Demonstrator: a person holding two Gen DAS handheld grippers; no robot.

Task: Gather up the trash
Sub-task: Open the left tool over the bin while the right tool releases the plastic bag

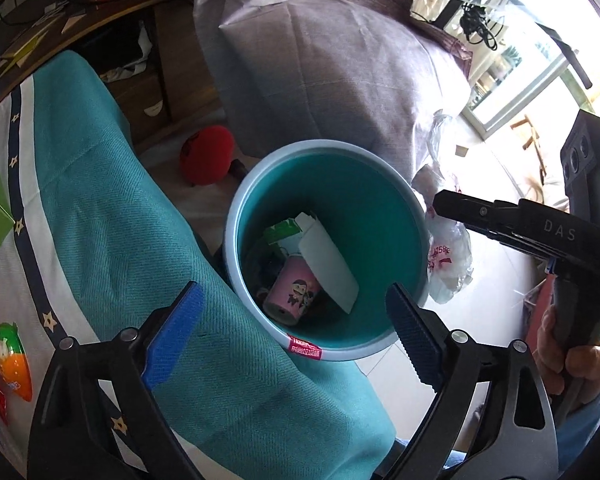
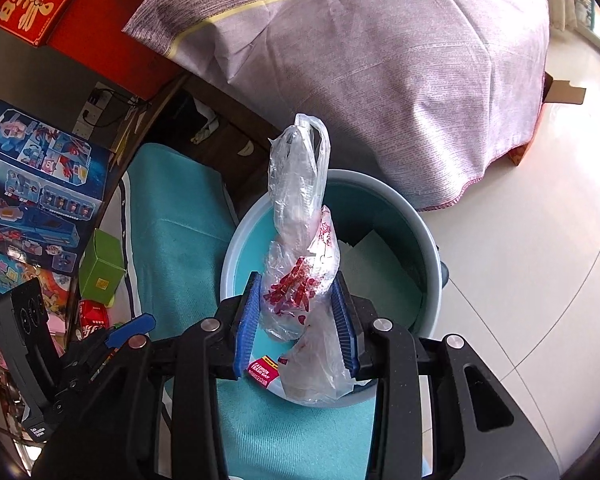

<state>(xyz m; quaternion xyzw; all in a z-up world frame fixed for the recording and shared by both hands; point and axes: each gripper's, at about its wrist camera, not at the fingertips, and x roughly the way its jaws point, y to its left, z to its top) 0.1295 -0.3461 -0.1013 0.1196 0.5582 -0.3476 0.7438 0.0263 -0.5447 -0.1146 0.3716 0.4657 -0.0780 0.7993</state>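
My left gripper (image 1: 292, 338) stands wide and empty over the bin (image 1: 328, 152). My right gripper (image 2: 296, 320) pinches the plastic bag (image 2: 300, 216) between its fingers, above the bin's near rim. Next, I judge, I must open them so it falls inside.

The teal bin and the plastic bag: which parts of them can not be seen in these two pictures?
- Teal bin bottom, left wrist view: covered by a pink cup and white card.
- Bin interior, right wrist view: largely hidden behind the plastic bag.
- Bag's red print: crumpled, unreadable.
- Bag, left wrist view: overexposed by window glare.
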